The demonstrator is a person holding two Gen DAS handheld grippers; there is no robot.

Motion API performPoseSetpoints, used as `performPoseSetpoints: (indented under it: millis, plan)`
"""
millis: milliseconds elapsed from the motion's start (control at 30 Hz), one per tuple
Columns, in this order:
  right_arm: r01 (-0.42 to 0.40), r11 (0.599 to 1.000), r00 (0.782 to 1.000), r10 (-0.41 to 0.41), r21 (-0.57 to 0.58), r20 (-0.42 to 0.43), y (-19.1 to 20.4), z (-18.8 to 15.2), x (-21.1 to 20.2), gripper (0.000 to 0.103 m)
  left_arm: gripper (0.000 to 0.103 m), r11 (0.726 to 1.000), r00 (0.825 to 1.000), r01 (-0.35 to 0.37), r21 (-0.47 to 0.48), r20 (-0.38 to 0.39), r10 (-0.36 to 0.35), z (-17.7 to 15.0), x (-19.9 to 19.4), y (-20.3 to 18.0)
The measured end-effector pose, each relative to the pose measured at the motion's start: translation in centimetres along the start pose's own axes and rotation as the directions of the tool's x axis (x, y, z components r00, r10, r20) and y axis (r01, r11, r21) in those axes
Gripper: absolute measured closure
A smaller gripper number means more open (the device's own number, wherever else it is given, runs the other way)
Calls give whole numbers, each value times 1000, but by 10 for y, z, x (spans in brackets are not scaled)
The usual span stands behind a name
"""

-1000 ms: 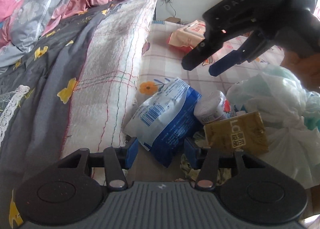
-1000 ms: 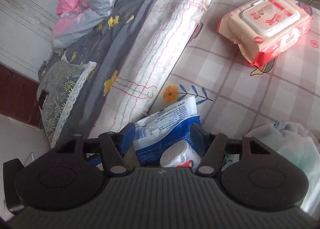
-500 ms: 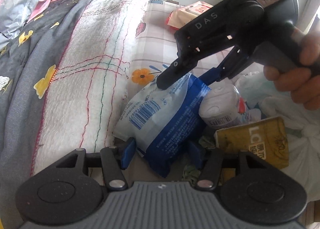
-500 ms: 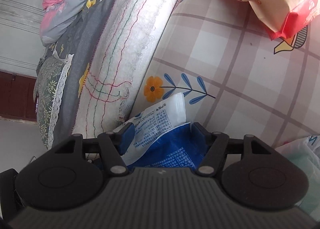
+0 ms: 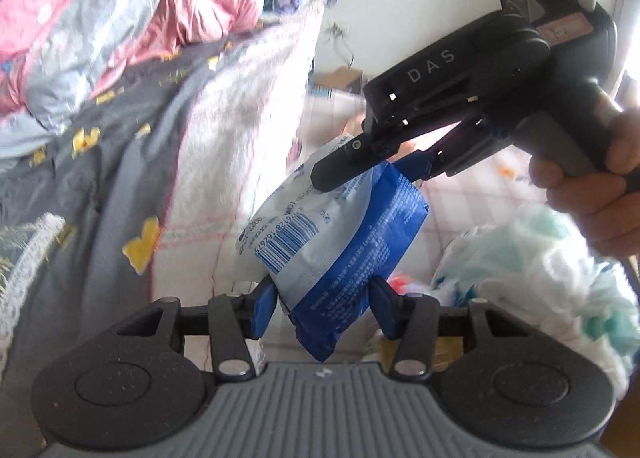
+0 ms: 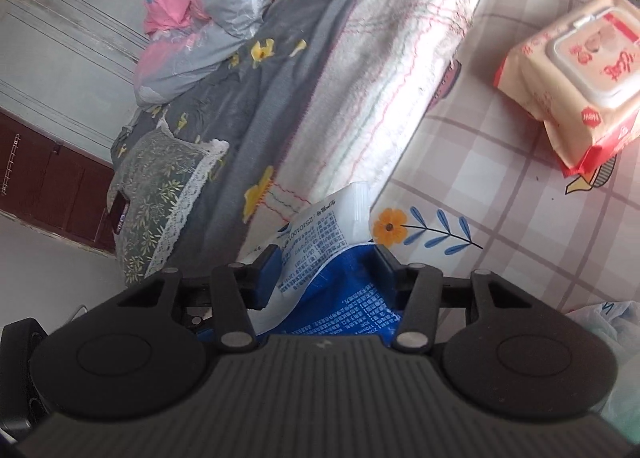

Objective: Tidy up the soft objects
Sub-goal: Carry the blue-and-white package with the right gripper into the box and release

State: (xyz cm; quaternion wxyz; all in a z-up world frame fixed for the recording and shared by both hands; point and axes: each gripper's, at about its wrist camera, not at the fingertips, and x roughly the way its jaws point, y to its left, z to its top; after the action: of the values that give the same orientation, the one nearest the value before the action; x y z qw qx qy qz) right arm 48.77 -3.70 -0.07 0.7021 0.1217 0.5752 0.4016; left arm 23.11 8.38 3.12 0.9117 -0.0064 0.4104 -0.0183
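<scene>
jaws of both grippers closing on one blue-and-white soft pack (image 5: 332, 242): left gripper (image 5: 323, 300) at its lower end, right gripper (image 6: 326, 272) at its top. risk: opposed pulls could tear it or slip it loose.

**Surroundings: bedding and room fixtures**

A grey quilt (image 6: 256, 106) printed with yellow flowers lies beside a white stitched blanket (image 6: 384, 98). A pink-and-grey duvet (image 6: 208, 6) is heaped at the far end. A green leaf-patterned pillow (image 6: 160, 198) with lace trim rests at the quilt's edge. The checked sheet (image 6: 500, 194) bears an orange flower print. Dark wood panelling (image 6: 48, 186) lines the wall.
</scene>
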Motion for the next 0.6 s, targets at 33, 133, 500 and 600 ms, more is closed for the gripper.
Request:
performPoseSetpoints:
  millis: [33, 133, 500, 600]
  plan:
    - [-4, 1000, 1000, 4, -7, 19, 6, -1, -13, 54, 52, 1000, 1000, 6, 6, 20, -6, 5, -10, -5]
    - [-4, 1000, 997, 5, -16, 80, 19, -10, -57, 54, 52, 999, 996, 41, 34, 76, -44, 16, -39, -23]
    - [124, 987, 957, -147, 103, 251, -20, -114, -245, 55, 52, 923, 933, 327, 204, 86, -349, 13, -86, -166]
    - [154, 973, 947, -195, 172, 256, -54, -156, -283, 55, 52, 885, 912, 388, 258, 32, -409, -1, -84, -215]
